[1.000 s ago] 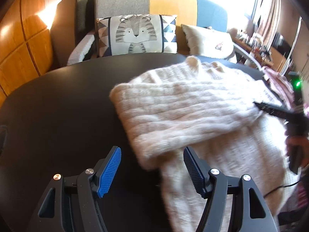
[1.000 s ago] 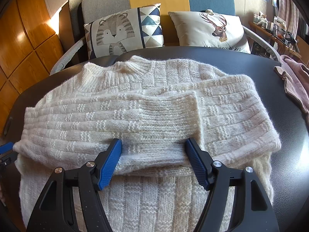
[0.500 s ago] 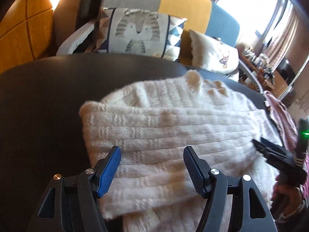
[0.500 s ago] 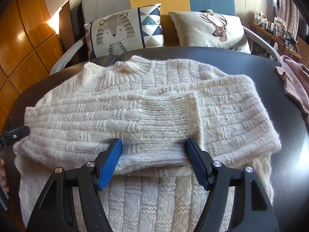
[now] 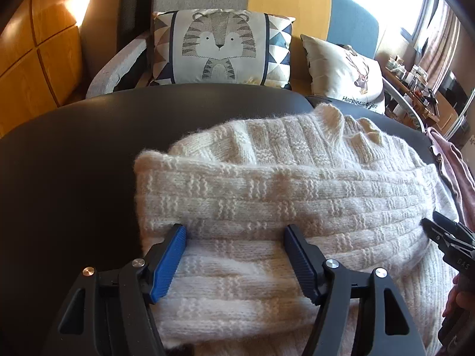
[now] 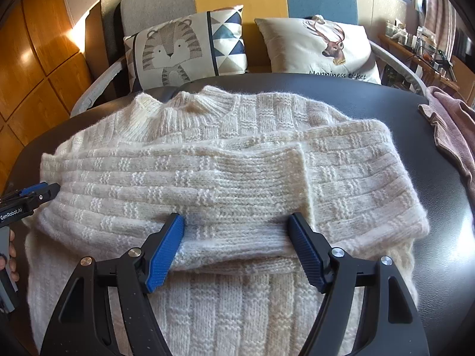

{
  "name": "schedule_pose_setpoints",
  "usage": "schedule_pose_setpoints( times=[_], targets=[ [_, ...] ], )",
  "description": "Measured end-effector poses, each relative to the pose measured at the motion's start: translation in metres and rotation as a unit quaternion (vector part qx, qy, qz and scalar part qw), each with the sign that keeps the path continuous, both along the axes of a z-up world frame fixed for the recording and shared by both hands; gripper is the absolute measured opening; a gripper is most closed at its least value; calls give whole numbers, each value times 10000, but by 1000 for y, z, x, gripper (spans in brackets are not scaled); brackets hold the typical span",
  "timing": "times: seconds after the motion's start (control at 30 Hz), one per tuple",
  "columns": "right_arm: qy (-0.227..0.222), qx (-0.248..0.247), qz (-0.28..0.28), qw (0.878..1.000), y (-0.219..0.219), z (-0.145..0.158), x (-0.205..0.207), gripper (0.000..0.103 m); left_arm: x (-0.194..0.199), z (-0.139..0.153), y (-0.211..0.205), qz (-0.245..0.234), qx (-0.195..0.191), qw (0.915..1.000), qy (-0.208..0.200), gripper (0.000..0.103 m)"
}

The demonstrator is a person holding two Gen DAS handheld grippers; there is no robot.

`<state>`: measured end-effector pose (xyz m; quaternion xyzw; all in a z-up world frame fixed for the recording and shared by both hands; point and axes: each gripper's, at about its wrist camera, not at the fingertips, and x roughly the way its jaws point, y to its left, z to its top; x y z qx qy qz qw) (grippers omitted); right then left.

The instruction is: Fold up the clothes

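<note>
Cream chunky-knit sweater (image 6: pixel 237 178) on black desk (image 5: pixel 74 163), sleeves crossed; my left claw (image 5: pixel 234 237) gapes empty, right claw (image 6: pixel 236 231) opening, nothing gripped; next, pinch hem, fold up.

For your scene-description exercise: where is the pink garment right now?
In the right wrist view, the pink garment lies at the right edge of the black table, apart from the cream knit sweater and nearer than the deer cushion.

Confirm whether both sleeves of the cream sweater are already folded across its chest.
Yes: in the right wrist view both sleeves lie crossed over the cream sweater.
</note>
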<state>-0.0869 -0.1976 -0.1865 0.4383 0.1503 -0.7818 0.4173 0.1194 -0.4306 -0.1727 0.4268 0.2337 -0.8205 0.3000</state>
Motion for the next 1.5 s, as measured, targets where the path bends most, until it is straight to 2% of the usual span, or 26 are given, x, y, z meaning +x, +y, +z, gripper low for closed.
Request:
schedule_pose_setpoints(
  times=[0.1, 0.23, 0.33, 0.4, 0.5, 0.53, 0.67, 0.87, 0.97, 1.13, 1.23, 1.37, 1.5],
  targets=[
    [63, -110, -125, 9998, 3, 14, -9, 76, -1, 11, -1, 112, 16, 9998, 142, 70],
    [92, -125, -300, 9994, -1, 19, -36, 76, -25, 29, 3, -30, -103, 9995, 313, 70],
    [127, -92, -456, 9988, -5, 15, -57, 76, -45, 28, 1, -58, -152, 9994, 292, 70],
    [78, -68, -460, 9989, -12, 10, -70, 76, -57, 18, -6, 48, -50, 9999, 157, 70],
    [28, 75, -334, 9994, -29, -2, -80, 76, -60, 3, -15, 274, 120, 9995, 105, 70],
    [-9, 139, -247, 9996, -36, -8, -82, 76, -60, 1, -15, 314, 72, 9994, 99, 70],
    [188, 300, -62, 9994, -48, -20, -85, 80, -66, -5, -15, 266, -217, 9994, -78, 70],
    [458, 378, -139, 9981, -50, -24, -91, 81, -73, -11, -27, 391, -415, 9983, -152, 73],
    [488, 397, -238, 9977, -51, -25, -95, 82, -78, -13, -32, 427, -519, 9976, -182, 77],
    [358, 463, -354, 9977, -52, -19, -96, 82, -82, -12, -40, 451, -471, 9976, -230, 81],
    [267, 174, -460, 9984, -53, -1, -91, 82, -82, -6, -41, 519, -310, 9980, -201, 79],
    [472, 135, 11, 9988, -89, 17, -74, 82, -89, 7, -34, 481, -246, 9985, 6, 77],
    [525, 476, 278, 9971, -122, 4, -73, 82, -116, 16, -22, 75, -426, 9991, 44, 77]
  ],
)
